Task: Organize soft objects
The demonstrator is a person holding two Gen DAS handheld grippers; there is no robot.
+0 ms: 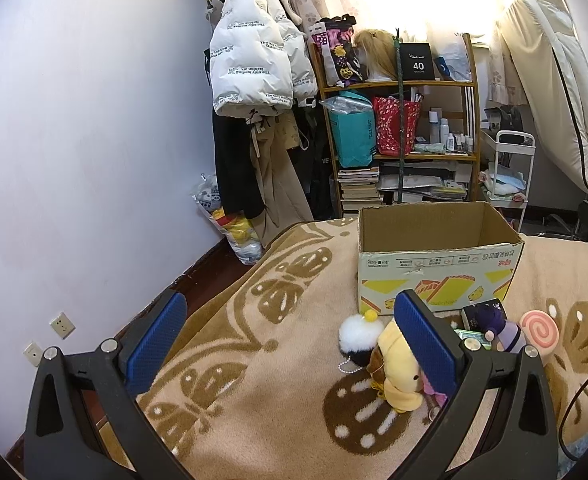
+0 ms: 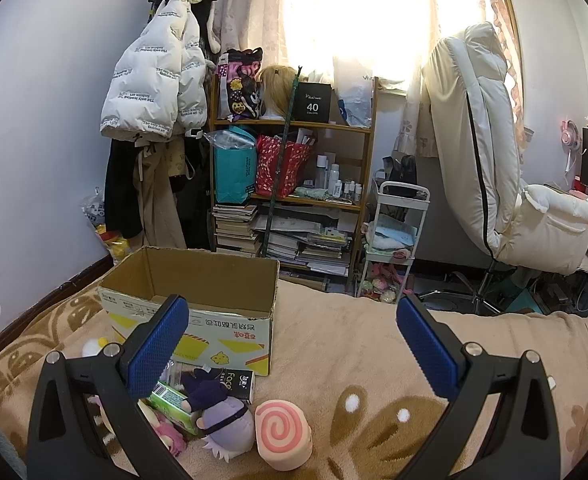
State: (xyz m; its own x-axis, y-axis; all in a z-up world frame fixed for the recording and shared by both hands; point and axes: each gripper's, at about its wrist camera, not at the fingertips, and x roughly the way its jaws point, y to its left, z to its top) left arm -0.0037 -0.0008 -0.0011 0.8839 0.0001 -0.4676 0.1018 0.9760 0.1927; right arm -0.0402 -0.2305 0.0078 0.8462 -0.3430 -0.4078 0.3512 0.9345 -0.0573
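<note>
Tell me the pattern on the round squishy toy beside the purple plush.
Pink spiral on a paler pink face, clearest in the right wrist view.

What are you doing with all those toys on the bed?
A person holds two grabber tools over the blanket, tidying soft toys. Both the left gripper and the right gripper are open and hold nothing. The cardboard box looks empty as far as can be seen. In front of it lie the yellow plush, the white pompom, the purple plush and the pink swirl toy.
</note>
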